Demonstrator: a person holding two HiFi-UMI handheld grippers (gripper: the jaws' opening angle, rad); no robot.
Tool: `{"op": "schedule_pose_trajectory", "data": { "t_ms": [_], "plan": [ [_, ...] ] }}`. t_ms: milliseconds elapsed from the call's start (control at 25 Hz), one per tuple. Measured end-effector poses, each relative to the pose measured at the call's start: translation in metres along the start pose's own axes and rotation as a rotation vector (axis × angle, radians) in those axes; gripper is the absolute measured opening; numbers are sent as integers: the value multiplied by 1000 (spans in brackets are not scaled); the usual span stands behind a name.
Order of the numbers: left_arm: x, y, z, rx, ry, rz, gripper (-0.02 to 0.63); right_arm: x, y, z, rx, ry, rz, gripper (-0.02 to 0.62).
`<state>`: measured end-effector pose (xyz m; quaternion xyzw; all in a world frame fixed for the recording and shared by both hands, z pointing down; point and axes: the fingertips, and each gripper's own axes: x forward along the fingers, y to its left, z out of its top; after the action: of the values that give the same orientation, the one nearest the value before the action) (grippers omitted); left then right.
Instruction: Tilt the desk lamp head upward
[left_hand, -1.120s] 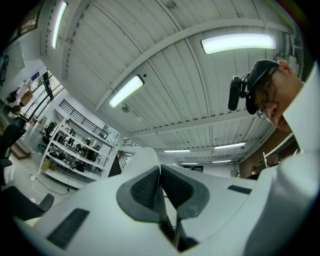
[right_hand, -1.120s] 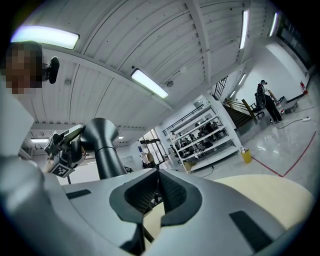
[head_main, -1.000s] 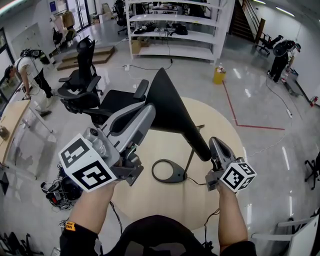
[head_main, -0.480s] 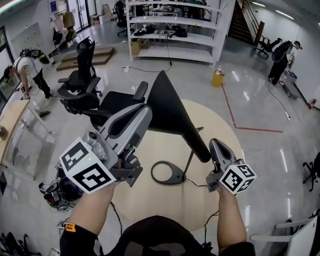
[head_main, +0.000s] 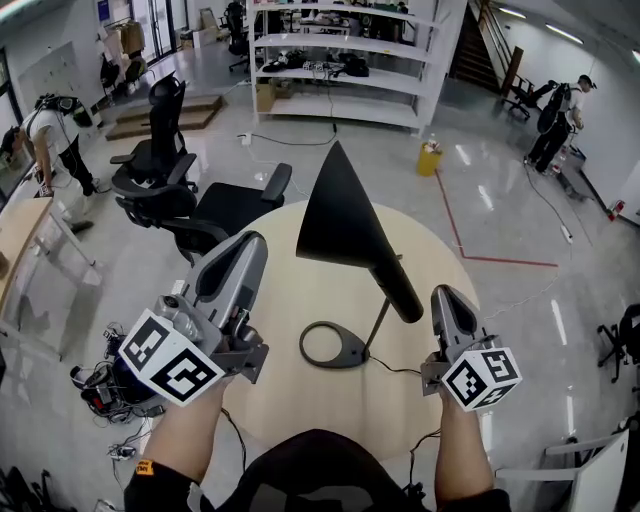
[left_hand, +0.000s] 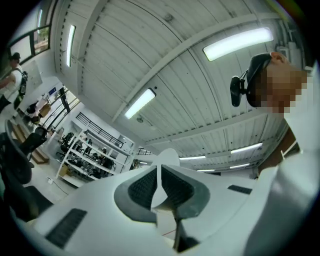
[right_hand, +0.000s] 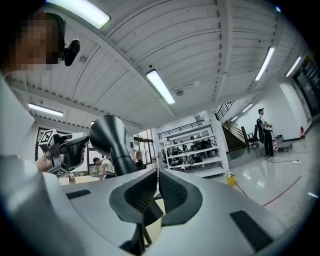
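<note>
The black desk lamp stands on the round beige table (head_main: 285, 300). Its cone-shaped head (head_main: 340, 215) is tilted, wide end toward the far side. A thin stem (head_main: 378, 322) joins it to the oval base (head_main: 335, 346). My left gripper (head_main: 250, 245) hangs left of the head, apart from it, jaws shut with nothing between them (left_hand: 159, 172). My right gripper (head_main: 446, 296) is just right of the head's narrow end, not touching it, also shut and empty (right_hand: 157, 177). In the right gripper view the lamp's neck (right_hand: 111, 137) rises at the left.
Black office chairs (head_main: 175, 190) stand beyond the table's left side. A white shelf unit (head_main: 340, 50) and a yellow container (head_main: 432, 155) are farther back. Cables and gear (head_main: 100, 385) lie on the floor at the left. People stand at the room's edges.
My left gripper has drawn back, down and to the left, away from the lamp head that it was against. My right gripper has shifted slightly to the right.
</note>
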<state>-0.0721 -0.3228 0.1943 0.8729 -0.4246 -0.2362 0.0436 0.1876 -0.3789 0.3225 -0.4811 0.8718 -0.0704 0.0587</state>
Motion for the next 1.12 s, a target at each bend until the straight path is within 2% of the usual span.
{"op": "schedule_pose_trajectory", "data": {
  "t_ms": [160,320,440,560,800,1120],
  "plan": [
    [-18,7,-41,42,107,67,60,-9,24,1,-87,22,-17,21],
    [-36,3,-89,98,210,79,60,-17,47,-3,-131,11,-36,21],
    [-51,0,-125,163,274,94,60,-25,58,-11,-122,3,-62,21],
    [-73,2,-155,191,335,115,60,-32,74,-26,-97,12,-66,21],
    [-120,20,-197,149,431,168,60,-34,114,-81,-45,100,-100,21],
    [-191,43,-232,76,548,173,59,-38,178,-169,-33,274,-141,21]
  ]
}}
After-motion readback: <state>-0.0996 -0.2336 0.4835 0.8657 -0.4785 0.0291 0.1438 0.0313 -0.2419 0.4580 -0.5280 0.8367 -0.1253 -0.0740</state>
